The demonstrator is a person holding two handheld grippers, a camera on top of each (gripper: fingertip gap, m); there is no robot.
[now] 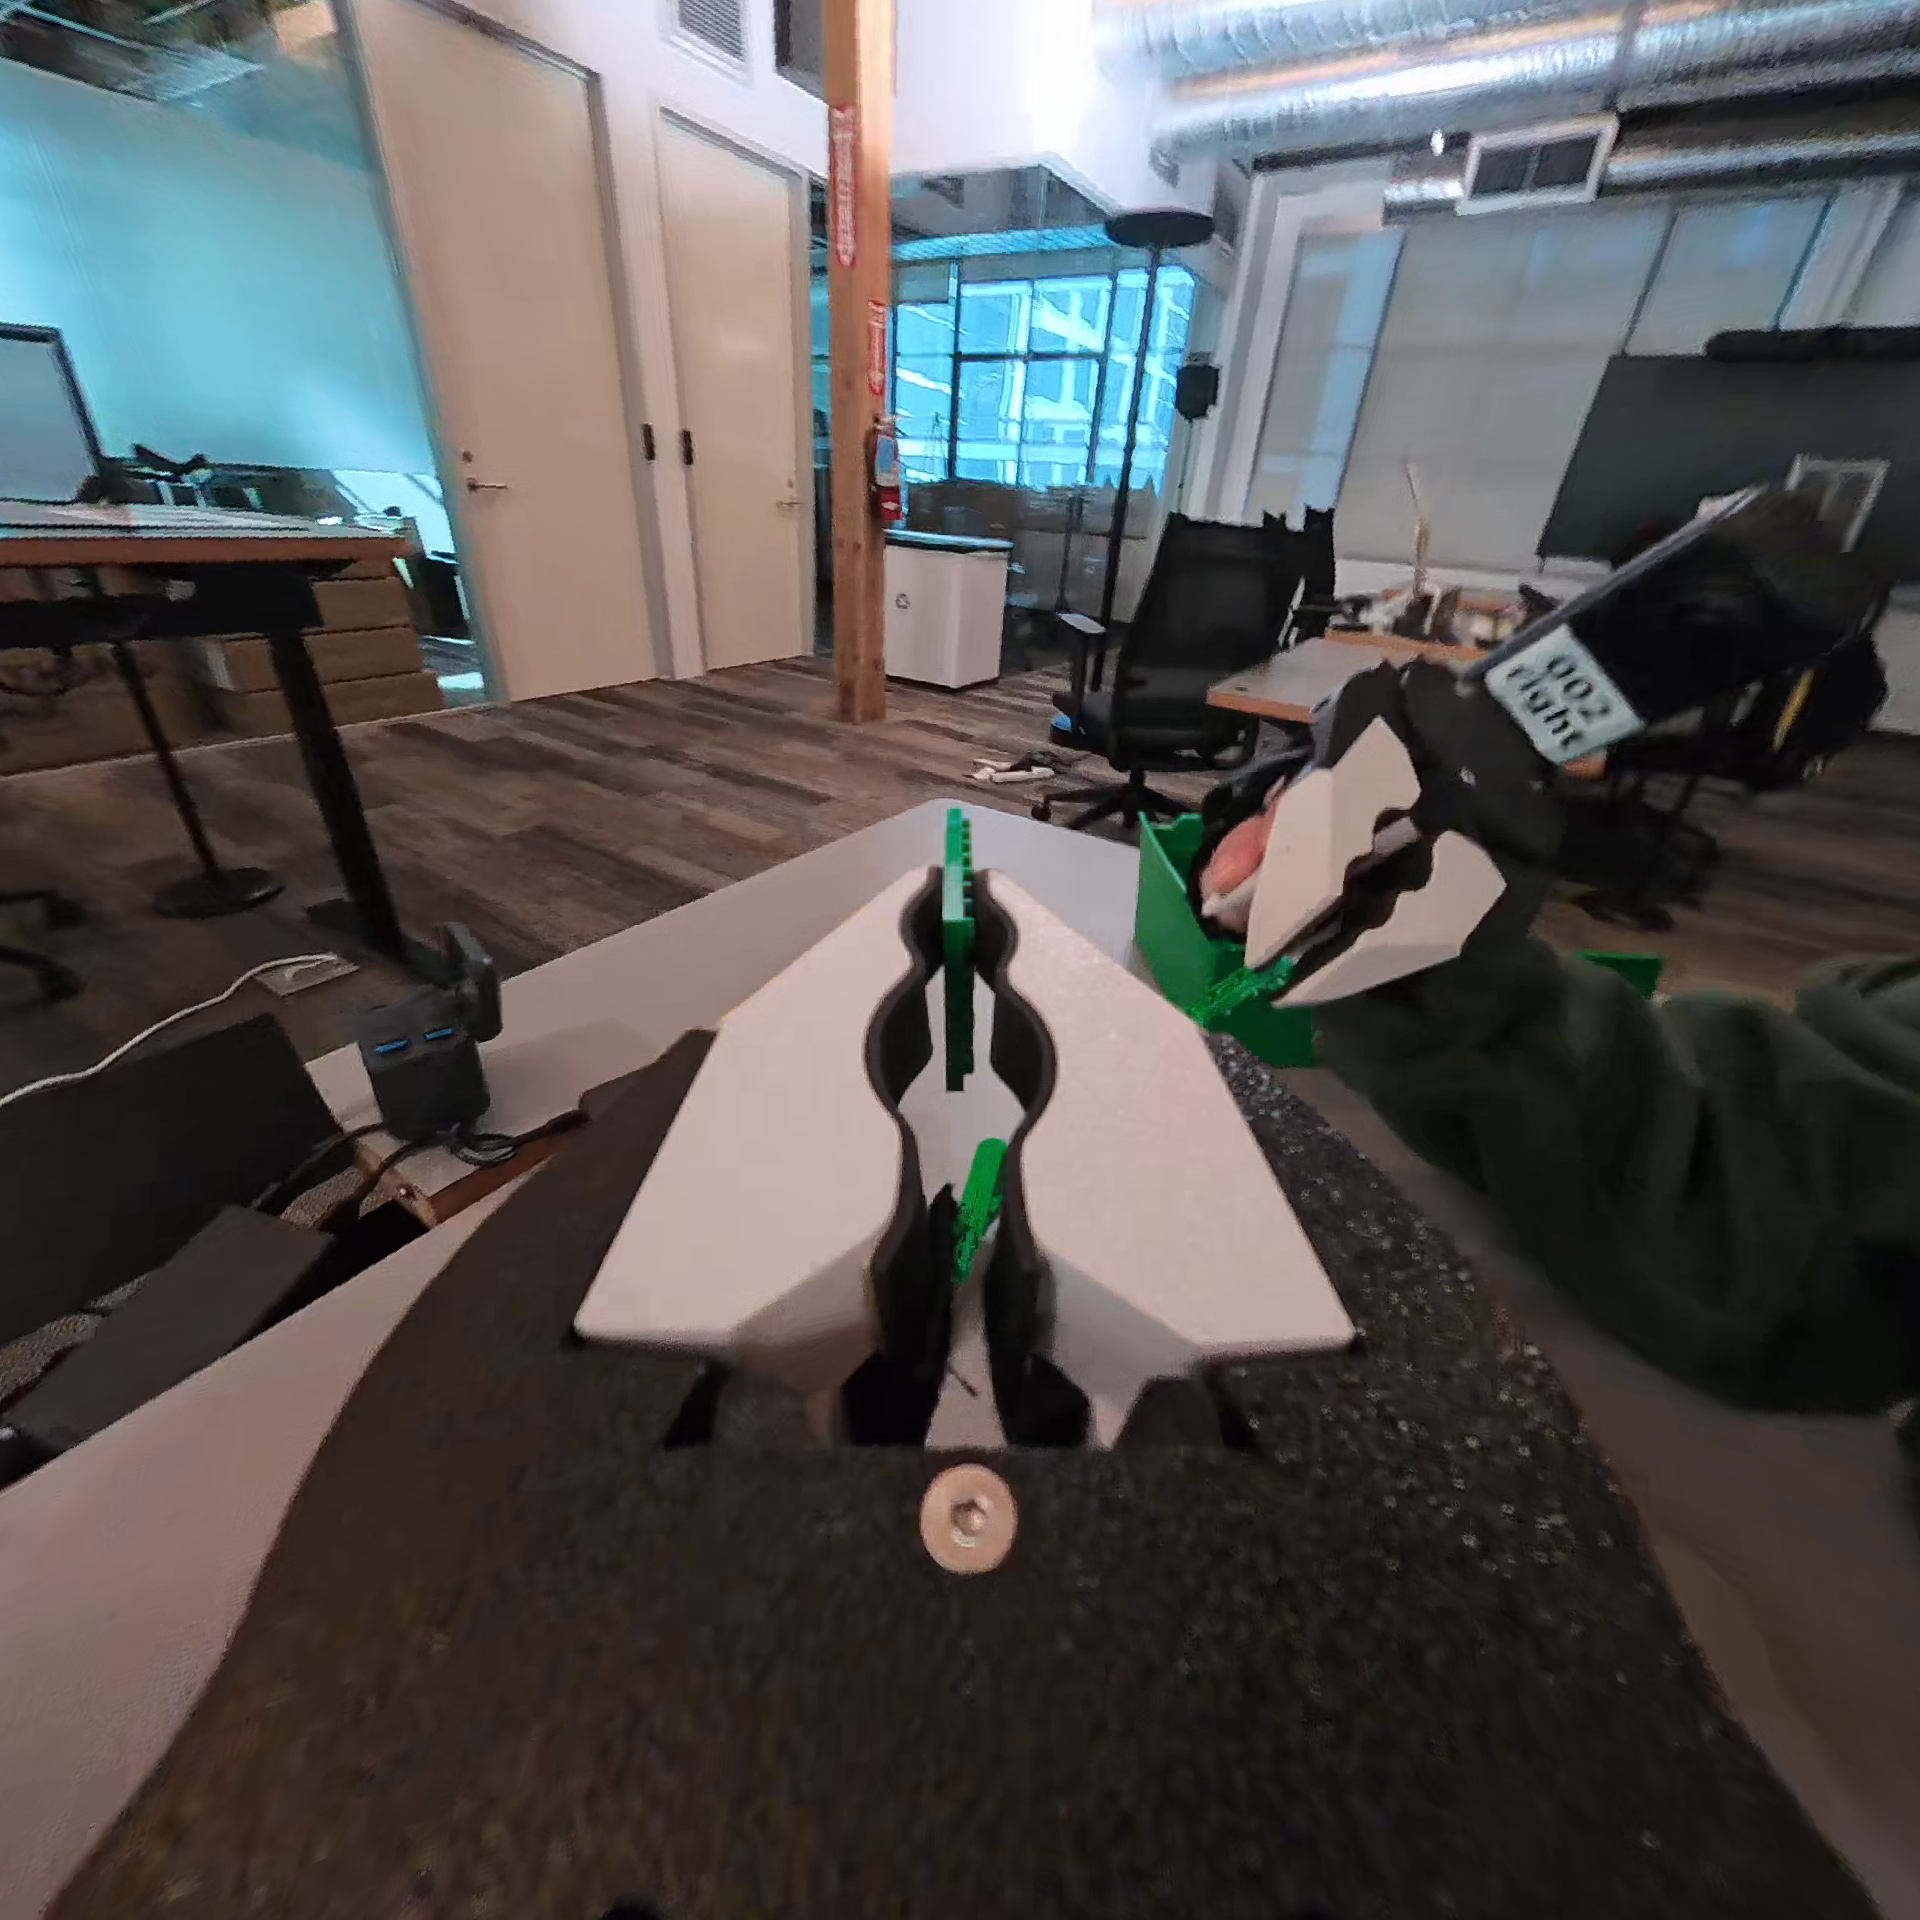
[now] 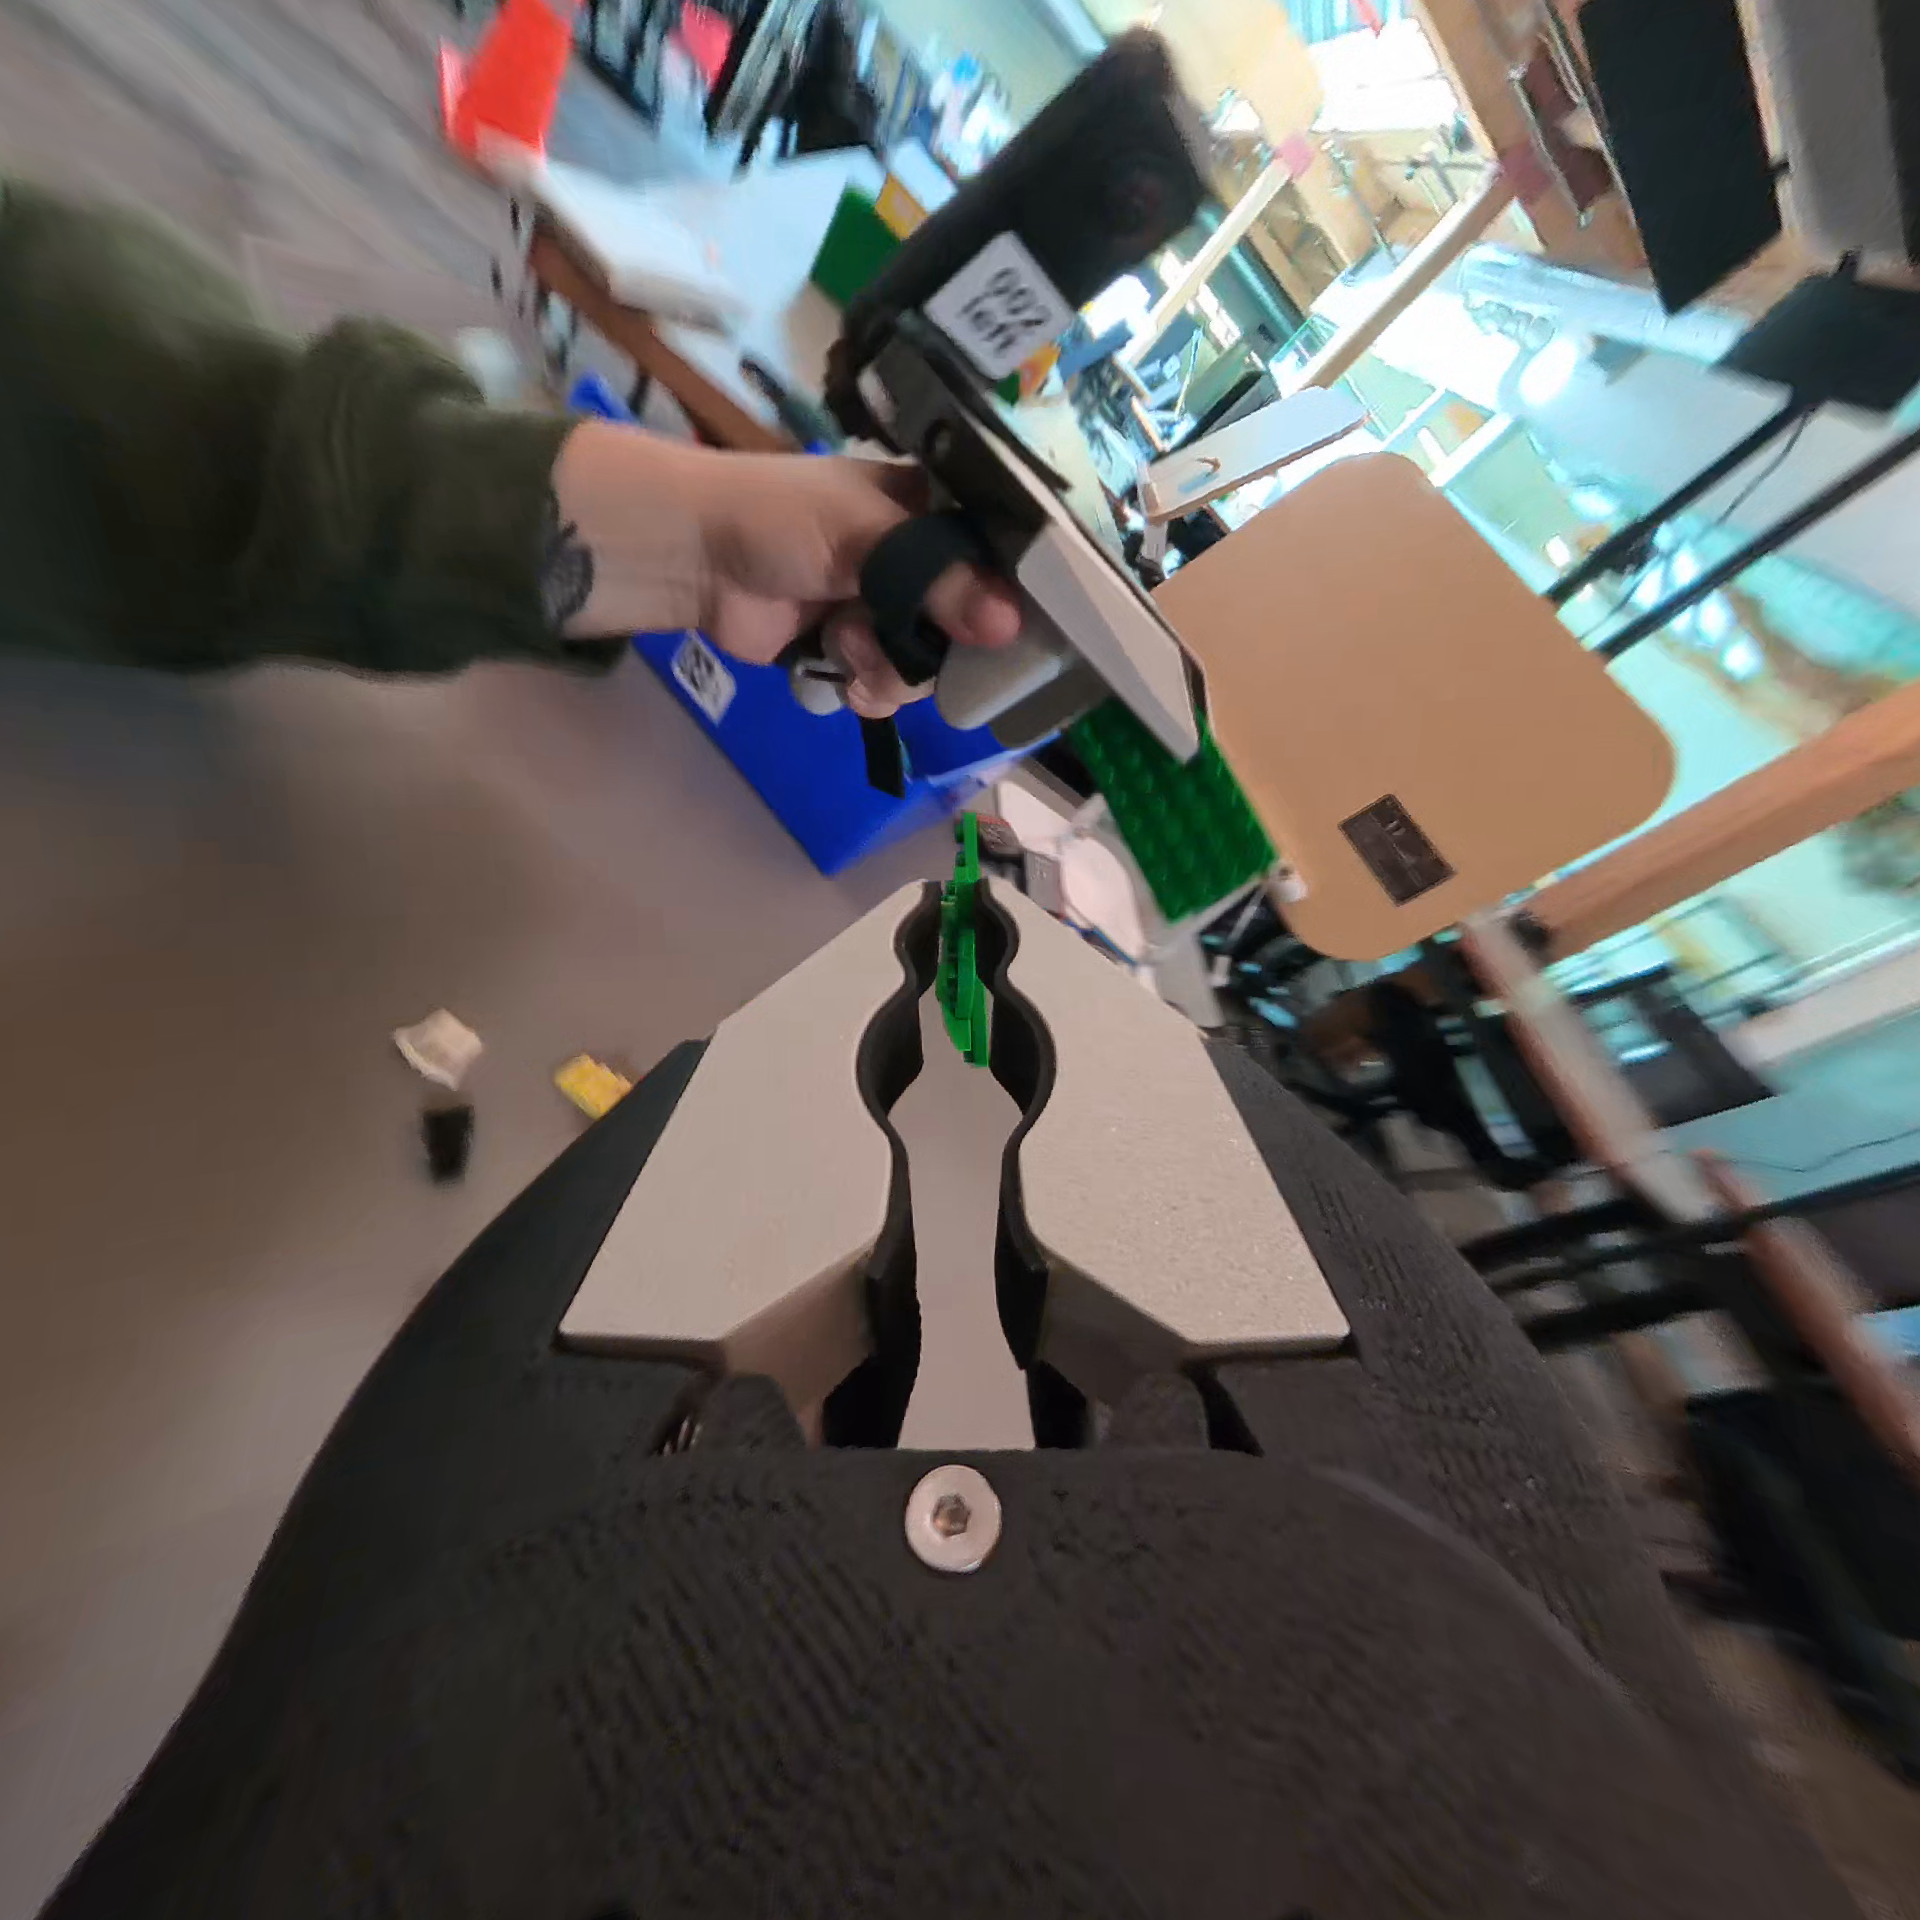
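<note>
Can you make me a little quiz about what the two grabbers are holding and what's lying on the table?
1. Pick one: what colour is the studded plate in the left gripper? A red, B green, C blue.
2. True or false: the right gripper is open and empty.
3. Fill the gap: the little brick lying on the table is ____.
Key: 1 B. 2 false, it is shut on a small green piece. 3 yellow.
</note>
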